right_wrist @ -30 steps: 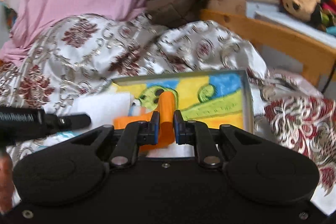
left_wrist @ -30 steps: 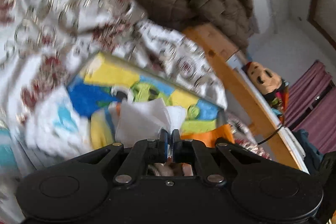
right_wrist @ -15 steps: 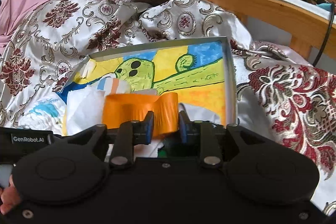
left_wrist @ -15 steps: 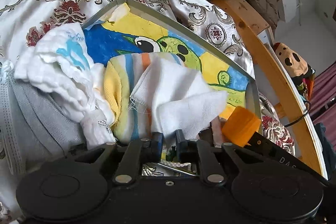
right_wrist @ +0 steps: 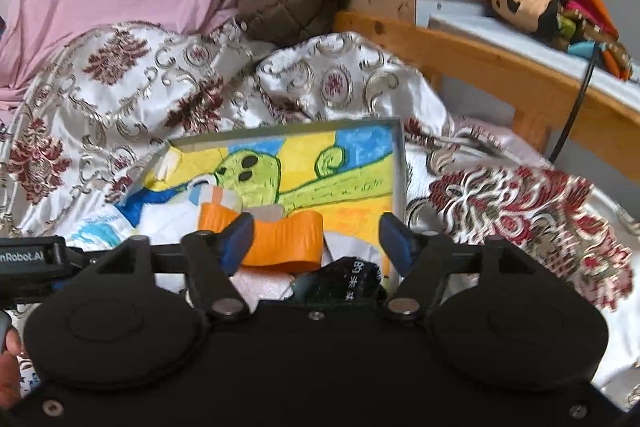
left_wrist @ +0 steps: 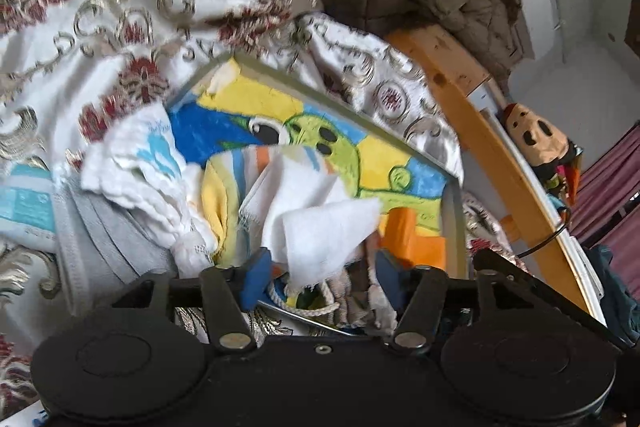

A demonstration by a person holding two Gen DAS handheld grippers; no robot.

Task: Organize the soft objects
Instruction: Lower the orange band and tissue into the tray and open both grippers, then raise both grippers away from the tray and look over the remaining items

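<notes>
Here, both opening: the right gripper (right_wrist: pixel 316 237) straddled the crosswise orange cloth (right_wrist: pixel 280 239); the left gripper (left_wrist: pixel 320 273) stood around the white cloth (left_wrist: pixel 320 231).

I see a white gauze cloth (left_wrist: pixel 320 227) crumpled on top of the pile in the painted tray (left_wrist: pixel 454 227), one corner sticking up. Striped yellow-orange-blue cloth (left_wrist: pixel 224 195) lies under it. Quilted white cloth with blue print (left_wrist: pixel 140 163) hangs over the tray's left edge. Orange ribbed piece (right_wrist: pixel 280 239) lies curled near the front, beside a dark sock (right_wrist: pixel 344 281).
</notes>
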